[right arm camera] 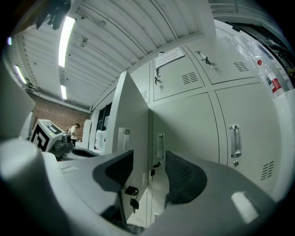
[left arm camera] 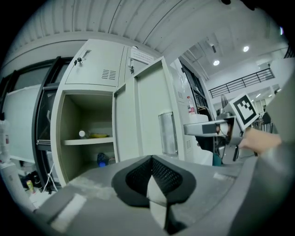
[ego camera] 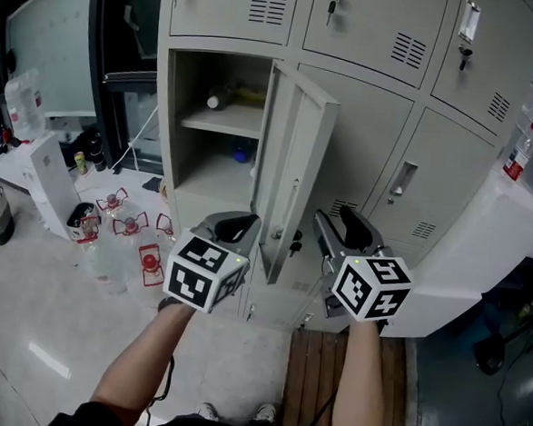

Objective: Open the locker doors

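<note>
A bank of grey lockers fills the head view. One locker door [ego camera: 293,155] stands swung out, with keys [ego camera: 293,246] hanging from its lock. Its compartment [ego camera: 219,140] holds a shelf with a bottle and a yellow item, and a blue item lower down. The neighbouring doors [ego camera: 362,141] [ego camera: 451,175] are closed. My left gripper [ego camera: 237,224] hovers just left of the open door's lower edge, its pads [left arm camera: 138,177] meeting on nothing. My right gripper [ego camera: 343,227] sits right of that door, open with nothing gripped. In the right gripper view the door's edge [right arm camera: 138,120] and keys [right arm camera: 131,193] show beyond the jaws.
Plastic bottles and red wire stands [ego camera: 124,229] litter the floor at left beside a white box [ego camera: 50,183]. A white cabinet [ego camera: 482,259] juts out at right. Dark wooden boards [ego camera: 314,384] lie under my right arm. Upper lockers [ego camera: 371,24] have keys in them.
</note>
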The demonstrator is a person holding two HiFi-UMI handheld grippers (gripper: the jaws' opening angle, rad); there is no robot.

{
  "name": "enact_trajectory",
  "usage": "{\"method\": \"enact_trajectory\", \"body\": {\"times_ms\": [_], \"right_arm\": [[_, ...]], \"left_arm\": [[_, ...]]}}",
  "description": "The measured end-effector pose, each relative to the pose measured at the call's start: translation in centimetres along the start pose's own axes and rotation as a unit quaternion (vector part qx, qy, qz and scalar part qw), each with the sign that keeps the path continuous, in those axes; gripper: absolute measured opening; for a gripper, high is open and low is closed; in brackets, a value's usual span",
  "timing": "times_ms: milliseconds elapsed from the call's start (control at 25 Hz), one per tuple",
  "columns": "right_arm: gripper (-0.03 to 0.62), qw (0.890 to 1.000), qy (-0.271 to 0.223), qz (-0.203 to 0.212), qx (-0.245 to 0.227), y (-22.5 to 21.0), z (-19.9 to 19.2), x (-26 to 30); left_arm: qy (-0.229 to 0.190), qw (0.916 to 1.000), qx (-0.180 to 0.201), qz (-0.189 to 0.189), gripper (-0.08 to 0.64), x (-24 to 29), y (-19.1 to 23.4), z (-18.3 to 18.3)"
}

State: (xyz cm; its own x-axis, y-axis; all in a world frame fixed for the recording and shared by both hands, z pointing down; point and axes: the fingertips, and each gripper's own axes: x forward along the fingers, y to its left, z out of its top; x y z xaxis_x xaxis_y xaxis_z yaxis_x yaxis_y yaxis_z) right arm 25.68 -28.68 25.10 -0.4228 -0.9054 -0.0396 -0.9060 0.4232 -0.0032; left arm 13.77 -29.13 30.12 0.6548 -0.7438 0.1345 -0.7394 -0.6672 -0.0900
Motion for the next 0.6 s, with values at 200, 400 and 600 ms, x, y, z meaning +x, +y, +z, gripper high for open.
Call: {"method": "enact_trajectory", "body": {"times_ms": [200,400,600], "right_arm": [[0.209,0.999,0.003,0.040,-0.004,-1.5,-0.7,2.0],[0.219,0.995,0.016,0.098,-0.011,-3.1,-1.2,4.4],[0.229,0.987,0.013,0.159,-0.018,-3.4,-0.7,7.1]], "left_arm": [[-0.006,0.9987,-0.006,0.050,0.003,0.8,1.1,0.4],[-0.010,0.9925,-0.021,0.120,0.003,1.6,2.1,0.8],[0.001,0.9820,-0.024,0.187,0.003,1.5,2.7,0.9]]}}
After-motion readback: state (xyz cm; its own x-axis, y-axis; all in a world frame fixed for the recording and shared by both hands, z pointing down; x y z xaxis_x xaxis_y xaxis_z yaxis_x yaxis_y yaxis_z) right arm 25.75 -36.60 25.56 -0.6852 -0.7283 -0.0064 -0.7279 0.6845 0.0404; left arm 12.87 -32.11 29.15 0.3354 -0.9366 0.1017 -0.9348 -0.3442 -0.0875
